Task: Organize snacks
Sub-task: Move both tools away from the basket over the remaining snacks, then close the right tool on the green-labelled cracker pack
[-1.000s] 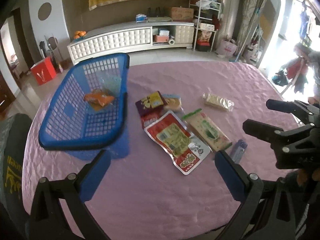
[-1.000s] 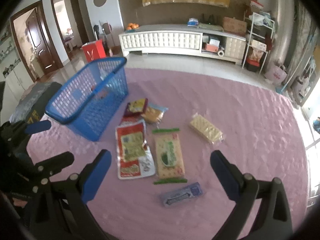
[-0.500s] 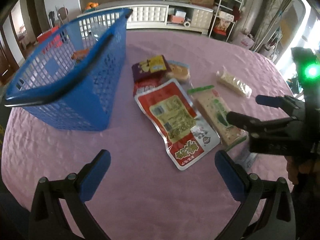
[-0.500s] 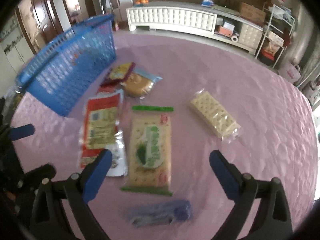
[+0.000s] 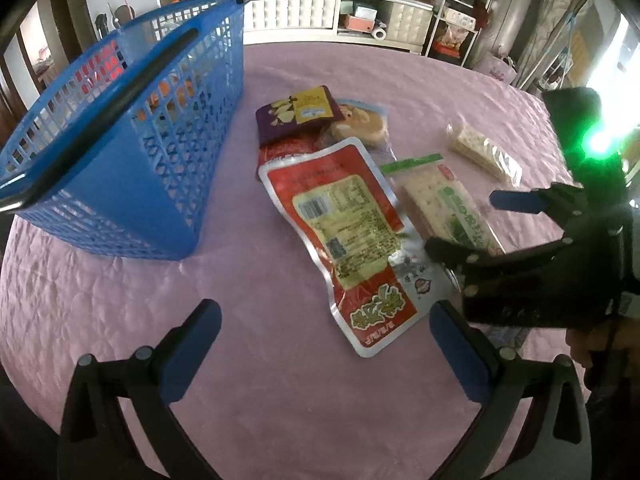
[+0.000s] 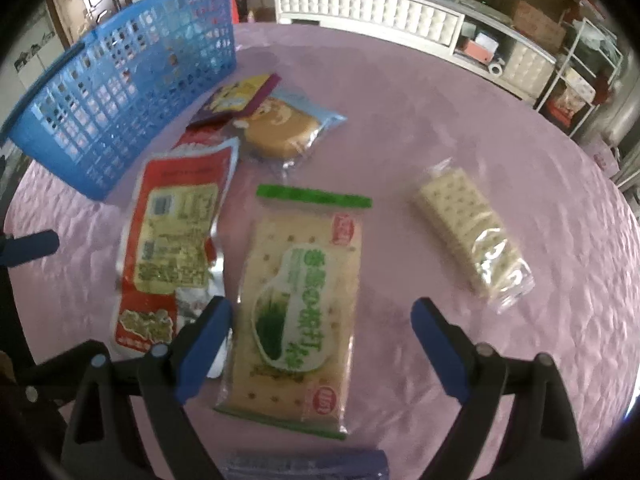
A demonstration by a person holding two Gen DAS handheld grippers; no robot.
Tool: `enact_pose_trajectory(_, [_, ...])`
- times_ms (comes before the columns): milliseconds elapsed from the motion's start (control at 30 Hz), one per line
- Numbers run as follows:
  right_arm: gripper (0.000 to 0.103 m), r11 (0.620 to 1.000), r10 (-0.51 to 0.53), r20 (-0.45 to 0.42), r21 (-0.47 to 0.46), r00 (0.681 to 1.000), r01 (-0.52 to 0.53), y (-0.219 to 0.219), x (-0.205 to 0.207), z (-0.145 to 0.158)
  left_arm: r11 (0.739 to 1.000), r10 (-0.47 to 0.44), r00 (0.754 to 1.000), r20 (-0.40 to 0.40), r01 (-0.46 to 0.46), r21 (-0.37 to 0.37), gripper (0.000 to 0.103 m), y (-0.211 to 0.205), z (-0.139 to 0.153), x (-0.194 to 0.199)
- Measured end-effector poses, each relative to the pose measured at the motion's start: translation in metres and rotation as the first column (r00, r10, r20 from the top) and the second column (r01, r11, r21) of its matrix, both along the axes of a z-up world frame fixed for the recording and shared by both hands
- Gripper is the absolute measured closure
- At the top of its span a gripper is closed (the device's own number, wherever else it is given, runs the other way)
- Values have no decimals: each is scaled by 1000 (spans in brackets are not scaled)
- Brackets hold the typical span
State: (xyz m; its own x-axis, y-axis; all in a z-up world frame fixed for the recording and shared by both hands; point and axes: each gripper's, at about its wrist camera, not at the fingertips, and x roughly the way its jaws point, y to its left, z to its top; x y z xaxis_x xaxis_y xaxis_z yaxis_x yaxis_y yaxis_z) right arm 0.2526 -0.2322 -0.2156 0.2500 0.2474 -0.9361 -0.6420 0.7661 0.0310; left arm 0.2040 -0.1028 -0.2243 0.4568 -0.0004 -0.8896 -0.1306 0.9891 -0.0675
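Observation:
Several snack packs lie on the pink tablecloth point(image 5: 248, 380) beside a blue basket point(image 5: 120, 152) point(image 6: 120, 92). My right gripper point(image 6: 322, 312) point(image 5: 464, 222) points down over the green cracker pack point(image 6: 304, 292) point(image 5: 444, 208). Its jaws are closing with the pack between them, and the pads are clear of it. My left gripper point(image 5: 322, 316) is open above the lower end of the red pouch point(image 5: 348, 232) point(image 6: 168, 232), holding nothing. A clear cracker pack point(image 6: 472, 240), a purple and yellow packet point(image 5: 296, 116) and a wrapped round cake point(image 5: 360, 124) lie further back.
An orange packet point(image 5: 172, 92) shows through the basket mesh. A purple-blue stick pack point(image 6: 304, 468) lies at the near edge under my right gripper. A hand point(image 5: 600, 344) holds the right gripper. A white cabinet point(image 5: 320, 16) stands beyond the table.
Both grippers have sunk toward the table and tilted down. The right one now sits over the green cracker pack, with its jaws slightly narrower. No snack has moved.

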Motion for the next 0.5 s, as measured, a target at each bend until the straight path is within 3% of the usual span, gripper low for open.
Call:
enact_pose_trajectory(133, [14, 1000, 24, 2, -9, 1000, -24, 2, -8, -2, 1000, -5, 1000, 1, 5, 14, 0, -3, 0, -2])
enact_pose_trajectory(267, [40, 1000, 17, 33, 14, 999, -17, -2, -15, 4, 1000, -5, 1000, 11, 5, 25, 0, -3, 5, -5])
enact_pose_trajectory(500, [39, 999, 13, 55, 32, 998, -15, -5, -26, 5, 998, -3, 999, 35, 1, 56, 0, -4, 18, -5])
